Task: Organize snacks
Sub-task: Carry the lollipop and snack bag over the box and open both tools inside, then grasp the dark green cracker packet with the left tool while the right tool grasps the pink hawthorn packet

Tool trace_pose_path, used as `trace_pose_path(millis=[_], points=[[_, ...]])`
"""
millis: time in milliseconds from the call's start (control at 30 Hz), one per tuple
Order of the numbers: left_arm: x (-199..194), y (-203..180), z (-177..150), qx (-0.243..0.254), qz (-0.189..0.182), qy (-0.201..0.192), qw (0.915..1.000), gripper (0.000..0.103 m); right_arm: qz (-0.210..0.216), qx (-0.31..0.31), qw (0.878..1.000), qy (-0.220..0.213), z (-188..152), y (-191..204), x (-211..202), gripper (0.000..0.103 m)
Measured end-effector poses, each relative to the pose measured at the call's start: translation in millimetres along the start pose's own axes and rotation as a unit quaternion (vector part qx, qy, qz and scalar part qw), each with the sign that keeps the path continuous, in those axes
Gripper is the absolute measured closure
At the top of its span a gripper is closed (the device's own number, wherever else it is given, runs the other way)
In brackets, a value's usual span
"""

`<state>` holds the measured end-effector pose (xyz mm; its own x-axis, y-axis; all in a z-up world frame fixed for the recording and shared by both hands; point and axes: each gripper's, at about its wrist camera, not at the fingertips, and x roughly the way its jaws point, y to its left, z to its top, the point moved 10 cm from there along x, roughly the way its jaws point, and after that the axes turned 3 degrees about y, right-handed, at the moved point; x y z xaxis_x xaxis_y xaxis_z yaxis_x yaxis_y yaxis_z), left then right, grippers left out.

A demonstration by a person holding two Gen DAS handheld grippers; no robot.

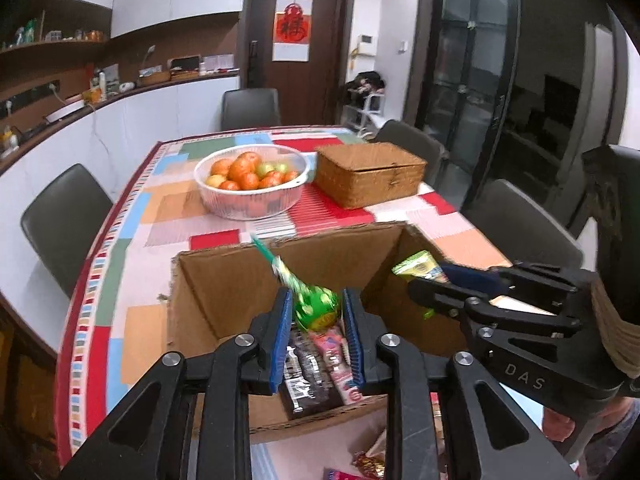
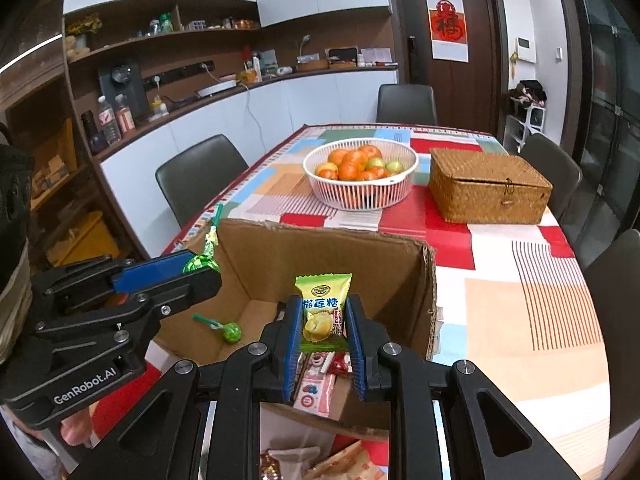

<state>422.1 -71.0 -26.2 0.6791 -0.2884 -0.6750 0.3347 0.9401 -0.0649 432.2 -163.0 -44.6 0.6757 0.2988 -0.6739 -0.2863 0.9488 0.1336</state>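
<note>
Left wrist: fruit basket point(image 1: 251, 184) and wicker box point(image 1: 370, 174) beyond cardboard box point(image 1: 224, 276).

I read "DAS" on the right claw point(image 1: 424, 280) body, right of my left claw point(image 1: 316, 312). "GenRobot.AI" runs along the left claw's body. The candy packet point(image 2: 323, 308) between the right claw's pads reads "榴莲糖". The far door poster point(image 2: 447, 26) shows "福".

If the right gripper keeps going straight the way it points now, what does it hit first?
Probably the snack packets lying on the floor of the cardboard box, just beyond the durian candy packet held in the right gripper. Depth is hard to judge; the box's far wall comes next.
</note>
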Motion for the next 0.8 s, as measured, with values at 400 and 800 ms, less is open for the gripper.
trace_pose_path(millis=[400,800], points=[[-52.4,-3.6,-27.3,0.000,0.028,-0.026,0.9993,0.045,-0.025,-0.006,0.999,-0.033,-17.4,6.4,-38.5,0.059],[-72.9,-12.8,-94.2,-0.032,0.009,0.012,0.9994,0.043,-0.007,-0.030,0.999,-0.011,-75.4,34.0,-63.5,0.059]])
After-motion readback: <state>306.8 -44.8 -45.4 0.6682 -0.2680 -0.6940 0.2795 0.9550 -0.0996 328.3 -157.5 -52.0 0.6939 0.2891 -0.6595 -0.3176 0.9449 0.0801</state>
